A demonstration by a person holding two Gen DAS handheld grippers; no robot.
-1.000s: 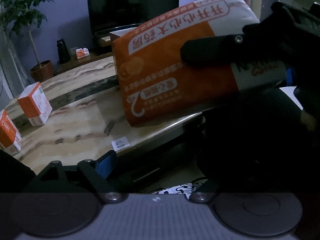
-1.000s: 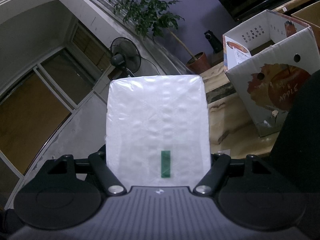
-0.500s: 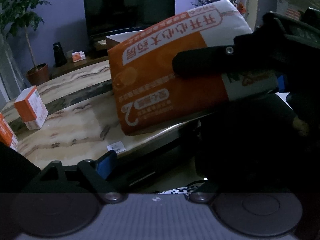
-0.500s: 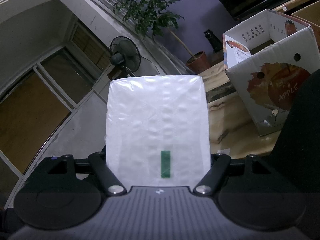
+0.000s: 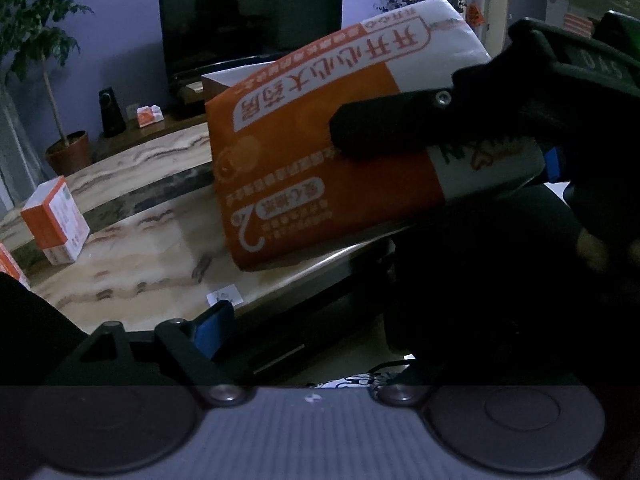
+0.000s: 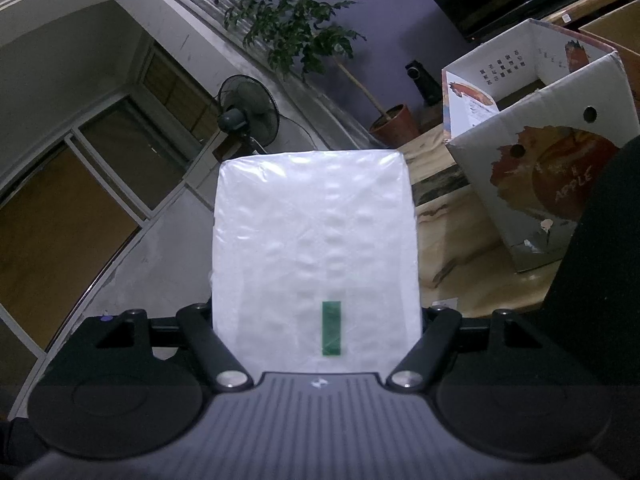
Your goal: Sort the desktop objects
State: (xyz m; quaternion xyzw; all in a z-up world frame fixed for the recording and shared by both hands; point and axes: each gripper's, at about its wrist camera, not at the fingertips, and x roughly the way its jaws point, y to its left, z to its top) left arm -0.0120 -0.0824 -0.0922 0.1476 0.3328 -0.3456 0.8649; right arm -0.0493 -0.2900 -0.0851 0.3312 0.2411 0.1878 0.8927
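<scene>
An orange-and-white tissue pack [image 5: 320, 176] with printed characters hangs tilted over the near edge of the marble table [image 5: 140, 264]. My right gripper [image 6: 316, 312] is shut on it, and one black finger [image 5: 384, 128] lies across the pack's orange face. In the right wrist view the pack's white plastic side [image 6: 316, 232] fills the space between the fingers. My left gripper [image 5: 312, 336] stands open and low, in front of the table edge, with nothing between its fingers. Only its blue-padded left finger [image 5: 212, 324] shows; the other is lost in the dark.
Two small orange-and-white boxes [image 5: 56, 220] [image 5: 8, 264] stand on the table's left part. An open cardboard apple box [image 6: 540, 152] sits on the table beyond the pack. A television [image 5: 248, 16], a potted plant [image 5: 68, 152] and a fan [image 6: 244, 116] stand behind. Dark clothing [image 5: 500, 280] fills the right.
</scene>
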